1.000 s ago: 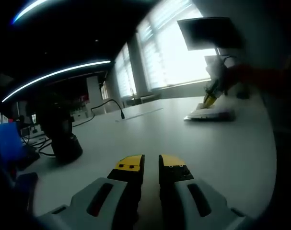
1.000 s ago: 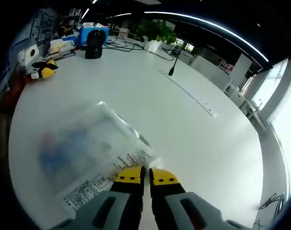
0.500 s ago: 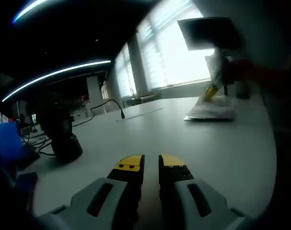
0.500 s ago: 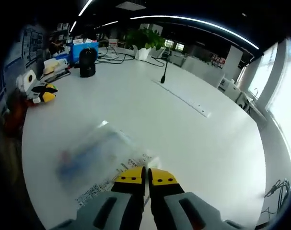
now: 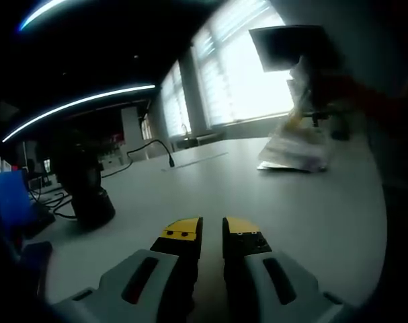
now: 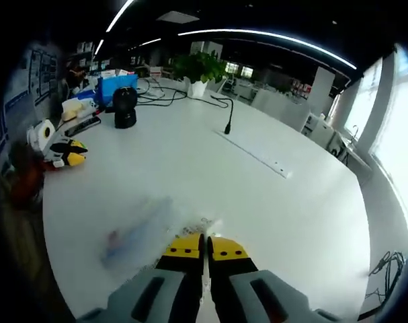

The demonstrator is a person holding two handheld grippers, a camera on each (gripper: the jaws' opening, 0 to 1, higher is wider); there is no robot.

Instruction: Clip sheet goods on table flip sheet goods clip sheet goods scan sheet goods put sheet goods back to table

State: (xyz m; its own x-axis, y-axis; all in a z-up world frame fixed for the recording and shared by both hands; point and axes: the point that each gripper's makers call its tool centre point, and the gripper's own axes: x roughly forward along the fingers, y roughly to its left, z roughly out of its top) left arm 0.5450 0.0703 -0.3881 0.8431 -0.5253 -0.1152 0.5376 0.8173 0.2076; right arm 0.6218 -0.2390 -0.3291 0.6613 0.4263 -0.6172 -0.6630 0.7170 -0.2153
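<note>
White table [image 6: 271, 195] | right tongs [image 6: 205, 246] raised, clamped on sheet goods [image 6: 140, 232] | left tongs [image 5: 212, 230] low, together, level

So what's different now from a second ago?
The right gripper, shut on the clear packet, has lifted its edge off the white table, so it hangs tilted. The left gripper stayed shut and still, near the black scanner.
</note>
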